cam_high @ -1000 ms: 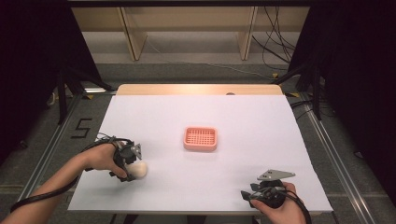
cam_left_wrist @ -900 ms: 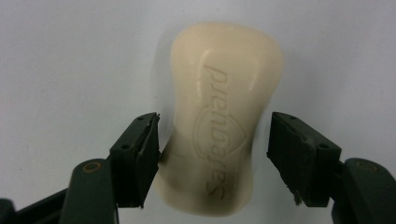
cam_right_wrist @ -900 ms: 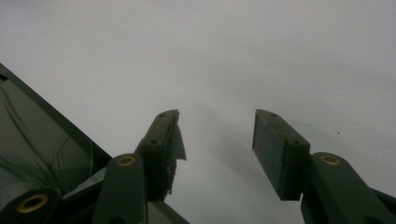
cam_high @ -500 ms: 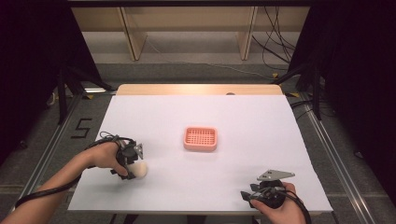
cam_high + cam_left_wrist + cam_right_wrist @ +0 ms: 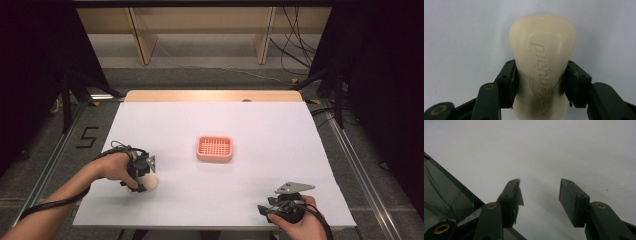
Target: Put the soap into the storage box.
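1. A pink soap dish with a gridded floor sits near the middle of the white table; nothing lies in it that the high view can show.
2. The cream soap bar lies on the table at the near left, well apart from the dish, with raised lettering across its top face.
3. The left gripper has just been closing its jaws on the bar — in the left gripper view both black pads press against the bar's narrowed sides, pinching it.
4. In the high view the hand and gripper body cover part of the bar, so only its rounded outer end shows.
5. The bar's near end is cut off by the bottom edge of the left gripper view, and the lettering reads upside down and is partly shadowed.
6. The right gripper rests at the table's near right edge — its jaws stand spread with bare table between them.
7. A dark sheet fills the left corner of the right gripper view; what it is cannot be told.
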Action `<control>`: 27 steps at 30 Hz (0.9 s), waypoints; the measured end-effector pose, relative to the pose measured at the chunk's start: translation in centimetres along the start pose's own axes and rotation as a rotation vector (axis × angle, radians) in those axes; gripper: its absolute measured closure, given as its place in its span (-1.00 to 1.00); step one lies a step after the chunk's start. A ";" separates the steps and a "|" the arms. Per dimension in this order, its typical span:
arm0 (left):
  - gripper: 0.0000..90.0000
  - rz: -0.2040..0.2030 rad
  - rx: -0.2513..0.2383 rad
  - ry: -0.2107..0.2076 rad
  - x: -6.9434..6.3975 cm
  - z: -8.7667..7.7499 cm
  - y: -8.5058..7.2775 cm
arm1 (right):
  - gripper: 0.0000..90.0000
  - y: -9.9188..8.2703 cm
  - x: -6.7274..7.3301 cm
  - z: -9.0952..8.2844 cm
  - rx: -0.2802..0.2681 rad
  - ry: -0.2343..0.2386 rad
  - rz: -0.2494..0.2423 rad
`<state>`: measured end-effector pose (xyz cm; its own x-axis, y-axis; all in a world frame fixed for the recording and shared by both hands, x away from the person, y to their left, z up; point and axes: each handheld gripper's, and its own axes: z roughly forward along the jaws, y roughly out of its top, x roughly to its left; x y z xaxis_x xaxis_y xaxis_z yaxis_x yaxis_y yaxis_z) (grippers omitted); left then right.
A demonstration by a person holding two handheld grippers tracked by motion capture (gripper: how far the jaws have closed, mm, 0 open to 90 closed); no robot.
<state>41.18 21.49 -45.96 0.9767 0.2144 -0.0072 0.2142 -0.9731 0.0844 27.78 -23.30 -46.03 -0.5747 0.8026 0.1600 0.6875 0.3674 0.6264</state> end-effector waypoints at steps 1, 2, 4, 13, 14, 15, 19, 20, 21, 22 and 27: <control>0.08 -0.004 -0.007 0.002 0.0 0.0 0.0 | 0.14 0.0 0.0 0.0 -0.001 0.000 -0.002; 0.08 -0.003 -0.009 0.004 0.0 0.0 -0.1 | 0.14 0.0 -0.1 0.0 -0.003 0.000 -0.006; 0.08 0.000 -0.021 0.008 -0.1 -0.1 -0.2 | 0.14 0.0 -0.1 0.0 -0.002 -0.001 -0.007; 0.09 -0.017 -0.025 0.023 -0.5 -0.1 -0.4 | 0.13 0.0 -0.1 0.1 -0.007 0.002 -0.011; 0.09 -0.021 -0.029 0.025 -0.5 -0.1 -0.4 | 0.13 0.0 0.0 0.0 -0.002 0.000 -0.004; 0.09 -0.029 -0.037 0.027 -0.6 -0.1 -0.5 | 0.13 0.0 0.0 0.0 0.007 -0.006 0.009; 0.09 -0.033 -0.054 0.027 -0.7 -0.1 -0.7 | 0.13 0.0 0.0 0.0 0.001 -0.001 0.002; 0.09 -0.033 -0.065 0.030 -0.7 -0.1 -0.9 | 0.13 -0.1 -0.1 0.1 -0.003 -0.004 -0.013; 0.09 -0.033 -0.065 0.030 -0.7 -0.1 -0.9 | 0.13 -0.1 -0.1 0.1 -0.003 -0.004 -0.013; 0.10 -0.046 -0.068 0.024 -0.8 -0.1 -1.0 | 0.13 0.0 0.0 0.0 0.006 -0.006 0.007; 0.10 -0.054 -0.092 0.029 -0.8 -0.1 -1.3 | 0.13 0.0 0.0 0.0 -0.004 0.002 -0.005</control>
<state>40.12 22.62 -45.93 0.9627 0.2704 0.0144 0.2638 -0.9485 0.1755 27.78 -23.29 -46.09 -0.5792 0.7996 0.1584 0.6828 0.3698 0.6301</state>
